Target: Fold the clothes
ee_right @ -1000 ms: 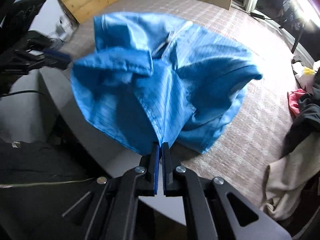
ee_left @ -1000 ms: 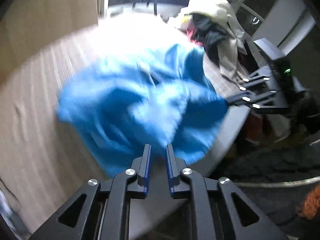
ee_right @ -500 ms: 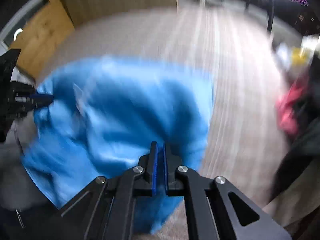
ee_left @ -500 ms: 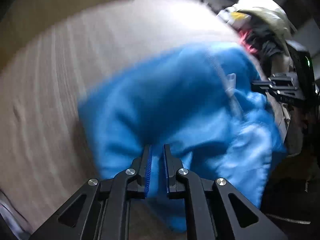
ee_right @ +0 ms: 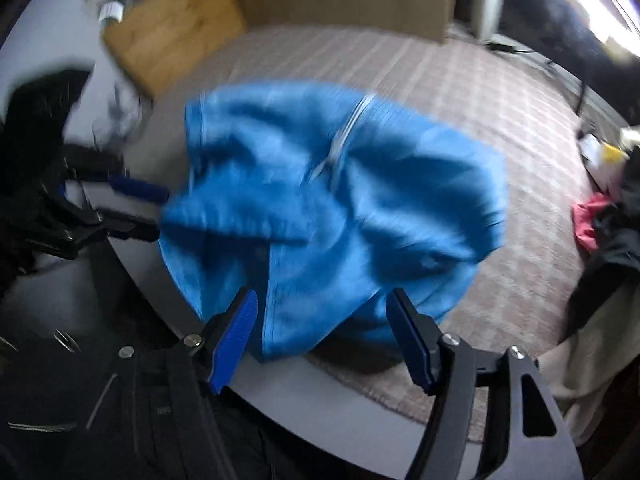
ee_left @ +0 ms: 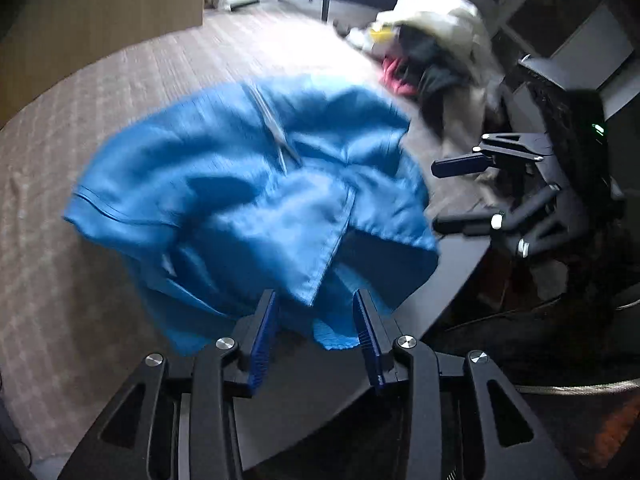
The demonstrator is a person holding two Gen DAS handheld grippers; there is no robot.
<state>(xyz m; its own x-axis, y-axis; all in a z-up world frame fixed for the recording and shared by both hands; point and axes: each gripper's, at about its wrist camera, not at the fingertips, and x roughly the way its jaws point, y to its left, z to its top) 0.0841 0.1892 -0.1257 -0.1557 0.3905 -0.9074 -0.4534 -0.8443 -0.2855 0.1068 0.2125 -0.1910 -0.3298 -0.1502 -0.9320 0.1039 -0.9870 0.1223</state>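
Note:
A crumpled blue garment (ee_left: 248,208) (ee_right: 332,208) with a pale zipper lies blurred on the cloth-covered round table (ee_left: 60,280), and its near edge hangs over the grey rim (ee_right: 288,384). My left gripper (ee_left: 316,320) is opening; a hem corner sits loose between its fingers, and the pads do not press on it. My right gripper (ee_right: 320,300) is also opening, wide, with the garment's lower edge between its fingers but free. Each gripper shows in the other's view, at the garment's side: the right gripper (ee_left: 438,197) and the left gripper (ee_right: 156,214).
A heap of other clothes (ee_left: 432,40) (ee_right: 608,220), beige, black and pink, sits at the table's right side. A wooden board (ee_right: 168,32) leans beyond the far left edge. A brown panel stands behind the table. Dark floor lies below the rim.
Both grippers were shut on the garment's edge and swung it over the table. Their jaws have now parted and the garment has dropped free onto the cloth.

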